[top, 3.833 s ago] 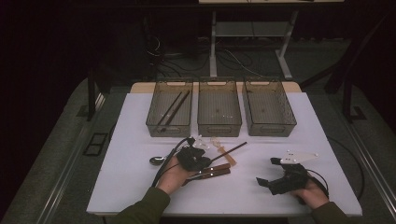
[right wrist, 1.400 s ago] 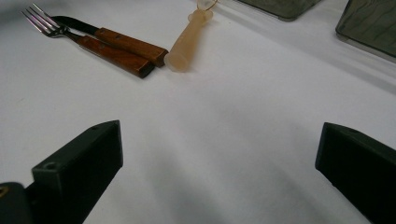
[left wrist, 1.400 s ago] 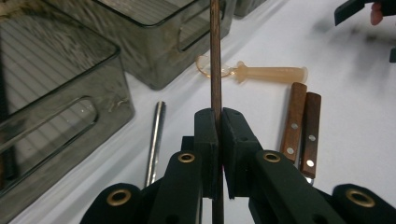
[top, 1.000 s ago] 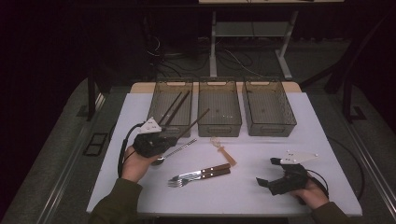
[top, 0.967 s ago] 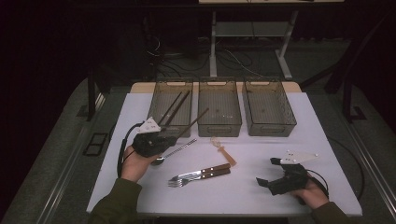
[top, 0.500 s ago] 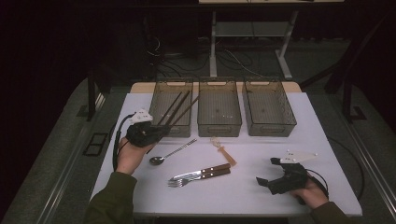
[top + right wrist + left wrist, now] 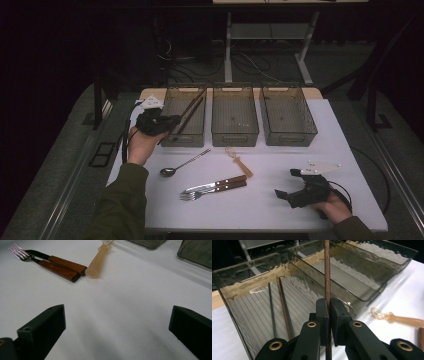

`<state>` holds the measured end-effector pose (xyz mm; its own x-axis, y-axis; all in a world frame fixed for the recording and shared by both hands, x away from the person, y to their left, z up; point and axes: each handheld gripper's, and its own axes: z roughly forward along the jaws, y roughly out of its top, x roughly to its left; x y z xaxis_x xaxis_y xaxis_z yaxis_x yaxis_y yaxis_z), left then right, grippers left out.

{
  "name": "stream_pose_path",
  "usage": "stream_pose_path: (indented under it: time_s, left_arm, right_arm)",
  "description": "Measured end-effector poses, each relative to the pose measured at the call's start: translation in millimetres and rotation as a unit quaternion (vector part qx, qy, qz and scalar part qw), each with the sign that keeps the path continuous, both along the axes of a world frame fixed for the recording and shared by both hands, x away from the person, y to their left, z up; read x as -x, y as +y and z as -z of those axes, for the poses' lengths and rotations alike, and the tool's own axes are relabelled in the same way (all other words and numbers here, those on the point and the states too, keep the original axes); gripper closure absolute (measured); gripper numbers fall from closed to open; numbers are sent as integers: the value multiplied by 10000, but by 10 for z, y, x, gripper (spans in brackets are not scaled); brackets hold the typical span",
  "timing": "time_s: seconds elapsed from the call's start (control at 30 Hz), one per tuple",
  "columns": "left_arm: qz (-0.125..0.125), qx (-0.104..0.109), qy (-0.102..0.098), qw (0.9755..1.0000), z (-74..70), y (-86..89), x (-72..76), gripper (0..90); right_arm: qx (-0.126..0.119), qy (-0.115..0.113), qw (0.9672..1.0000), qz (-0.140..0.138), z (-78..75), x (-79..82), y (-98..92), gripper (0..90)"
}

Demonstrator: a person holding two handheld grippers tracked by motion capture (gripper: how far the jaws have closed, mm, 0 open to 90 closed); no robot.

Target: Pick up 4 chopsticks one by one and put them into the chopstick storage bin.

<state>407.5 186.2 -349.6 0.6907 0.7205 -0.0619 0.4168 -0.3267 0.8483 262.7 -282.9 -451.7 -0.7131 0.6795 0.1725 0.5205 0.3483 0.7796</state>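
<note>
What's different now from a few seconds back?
The left gripper picked a brown chopstick up from the middle of the table and carried it away to the leftmost bin, jaws clamped on it. The right gripper, spoon, fork and knife stayed put.

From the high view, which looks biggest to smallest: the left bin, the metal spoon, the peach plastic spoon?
1. Left bin, clearly largest.
2. Metal spoon, long and thin.
3. Peach plastic spoon, shortest, though not far behind.

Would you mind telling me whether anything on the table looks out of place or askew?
Nothing stands out. The spoon, fork, knife and amber spoon lie loose before the bins, apparently awaiting sorting.
</note>
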Motion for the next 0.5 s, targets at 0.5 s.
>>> stream_pose_path:
  time_s: [0.5]
  left_arm:
    - [-291,-324,98,9990,85,-113,-518,849]
  right_arm:
    - [-42,-14,10000,-24,-3,4,1,7]
